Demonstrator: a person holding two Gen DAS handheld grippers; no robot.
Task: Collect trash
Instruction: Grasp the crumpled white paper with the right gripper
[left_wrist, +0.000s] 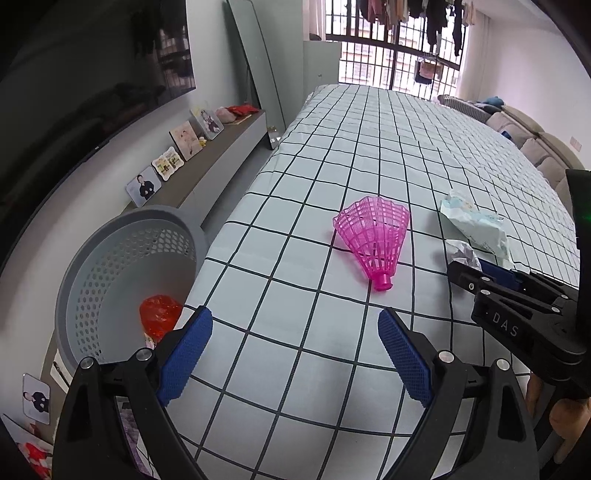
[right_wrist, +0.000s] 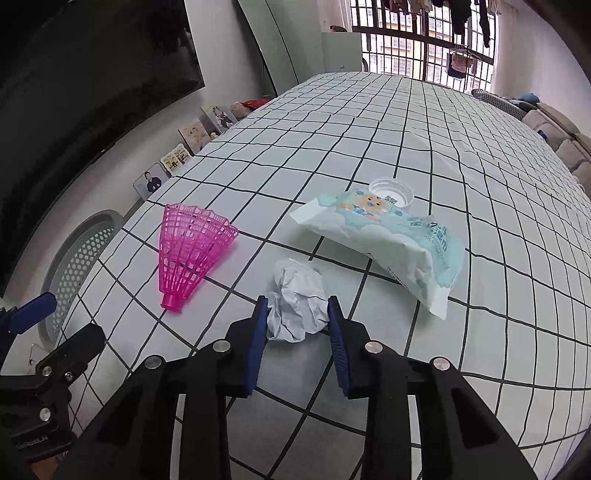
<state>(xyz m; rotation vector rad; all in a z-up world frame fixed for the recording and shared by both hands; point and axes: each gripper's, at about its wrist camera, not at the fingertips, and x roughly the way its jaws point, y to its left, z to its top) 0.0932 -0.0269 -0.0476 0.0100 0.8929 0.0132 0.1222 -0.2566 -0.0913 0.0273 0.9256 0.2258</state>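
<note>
My right gripper (right_wrist: 297, 314) fingers are clamped across the crumpled paper ball (right_wrist: 297, 306), light and squashy; left gripper (left_wrist: 295, 332) fingers apart.

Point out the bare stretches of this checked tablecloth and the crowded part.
Bare: the far tablecloth beyond the bottle cap, and the near patch between the left gripper and pink shuttlecock. Crowded: shuttlecock, crumpled paper, wipes packet and right gripper cluster together.

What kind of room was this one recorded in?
Most likely a home living room: a sofa along one wall, framed photos on a low cabinet, and laundry hanging by the barred window.
</note>
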